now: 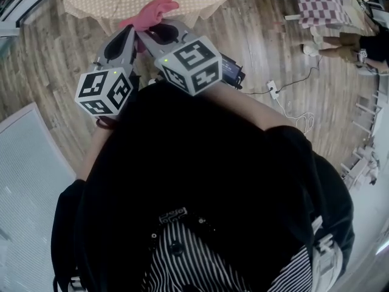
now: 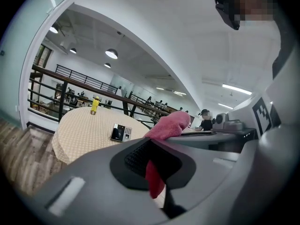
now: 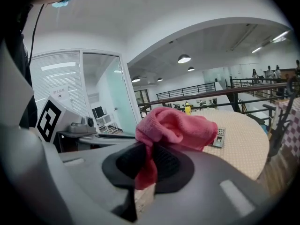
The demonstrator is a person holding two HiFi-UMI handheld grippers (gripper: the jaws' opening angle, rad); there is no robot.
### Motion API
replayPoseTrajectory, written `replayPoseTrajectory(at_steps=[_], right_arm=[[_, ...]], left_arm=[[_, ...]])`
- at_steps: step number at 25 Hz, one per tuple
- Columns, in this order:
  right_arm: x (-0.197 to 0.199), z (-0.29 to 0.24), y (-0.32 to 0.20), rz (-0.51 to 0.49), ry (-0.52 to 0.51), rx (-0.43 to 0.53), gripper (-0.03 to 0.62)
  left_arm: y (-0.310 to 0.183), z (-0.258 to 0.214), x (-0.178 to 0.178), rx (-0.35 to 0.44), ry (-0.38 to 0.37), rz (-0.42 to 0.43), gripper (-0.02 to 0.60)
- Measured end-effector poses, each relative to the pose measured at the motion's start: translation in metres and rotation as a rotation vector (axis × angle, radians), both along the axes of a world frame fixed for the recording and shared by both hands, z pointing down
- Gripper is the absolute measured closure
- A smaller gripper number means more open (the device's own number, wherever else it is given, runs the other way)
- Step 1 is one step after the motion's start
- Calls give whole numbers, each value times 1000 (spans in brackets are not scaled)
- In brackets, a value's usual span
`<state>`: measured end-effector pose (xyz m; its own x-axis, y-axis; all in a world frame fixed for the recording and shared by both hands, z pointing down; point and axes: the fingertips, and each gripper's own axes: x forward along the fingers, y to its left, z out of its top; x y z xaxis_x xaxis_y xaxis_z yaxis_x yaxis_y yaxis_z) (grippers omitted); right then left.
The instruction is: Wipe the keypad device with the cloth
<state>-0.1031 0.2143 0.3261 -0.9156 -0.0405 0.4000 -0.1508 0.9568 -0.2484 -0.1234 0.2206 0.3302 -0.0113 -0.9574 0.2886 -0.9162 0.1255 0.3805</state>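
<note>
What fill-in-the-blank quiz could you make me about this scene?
1. The cloth is ___ in colour.
2. It is clamped by ___ grippers: the left gripper and the right gripper.
3. On the round table, beyond the keypad device, stands a ___ bottle.
Missing words: pink; two; yellow.

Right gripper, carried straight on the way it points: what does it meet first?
Probably the round table with the beige checked tablecloth, near the grey keypad device lying on it; depth is unclear. The right gripper is shut on the pink cloth, which would touch first.
</note>
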Motion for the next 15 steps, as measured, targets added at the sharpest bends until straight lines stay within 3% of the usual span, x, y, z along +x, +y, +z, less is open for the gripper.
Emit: replayPoseTrajectory(at_steps=[15], right_arm=[[-60,-4,-136,-64,-9,-40,548]], left_arm=[[-133,-6,-58,-32,-15,-59,583]])
